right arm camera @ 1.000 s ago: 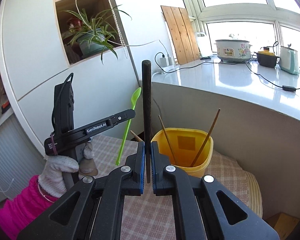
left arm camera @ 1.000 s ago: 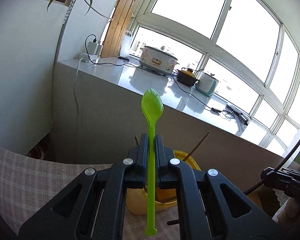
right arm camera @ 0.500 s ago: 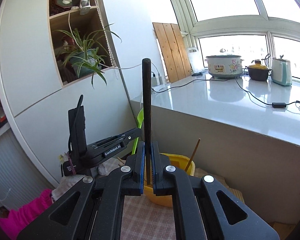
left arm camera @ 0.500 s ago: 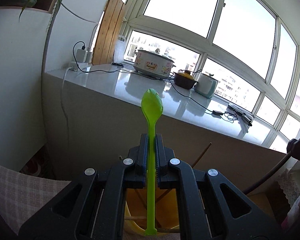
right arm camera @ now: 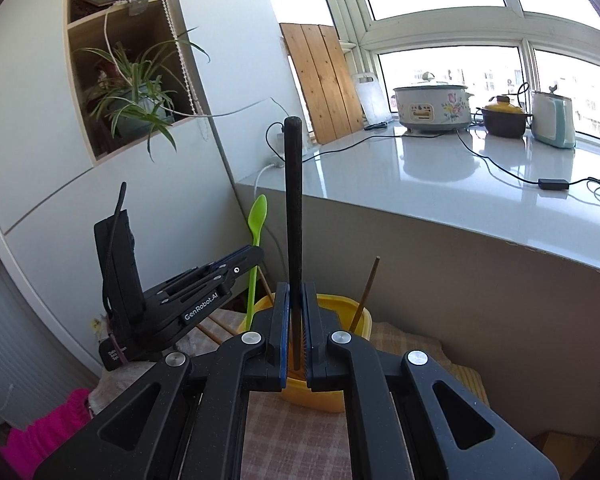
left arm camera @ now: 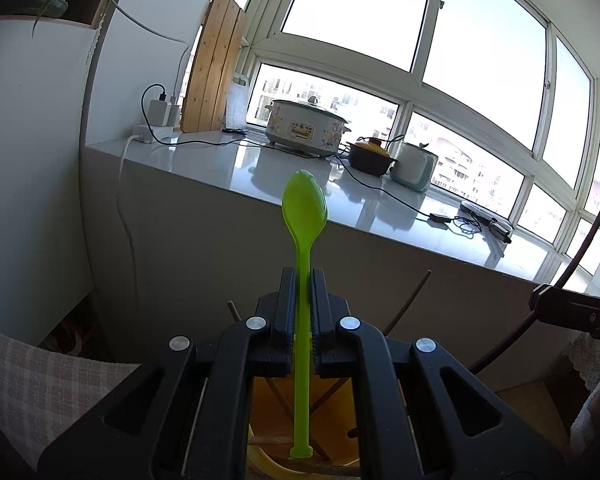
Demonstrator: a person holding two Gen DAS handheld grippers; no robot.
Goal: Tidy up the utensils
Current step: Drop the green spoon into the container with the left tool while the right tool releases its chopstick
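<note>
My left gripper is shut on a green plastic spoon, held upright with the bowl on top and the handle end hanging over the yellow container below. My right gripper is shut on a dark stick-like utensil, also upright, just in front of the yellow container. From the right wrist, the left gripper shows with the green spoon above the container's left rim. Several wooden chopsticks lean inside the container.
The container stands on a checked cloth before a white counter carrying a cooker, a brown pot, a kettle and cables. A wooden board leans at the wall. A potted plant sits in a shelf niche.
Both grippers have moved closer to the yellow container. The spoon's handle end now hangs over its opening, and the container has slid lower in both views. Both grips are unchanged.
</note>
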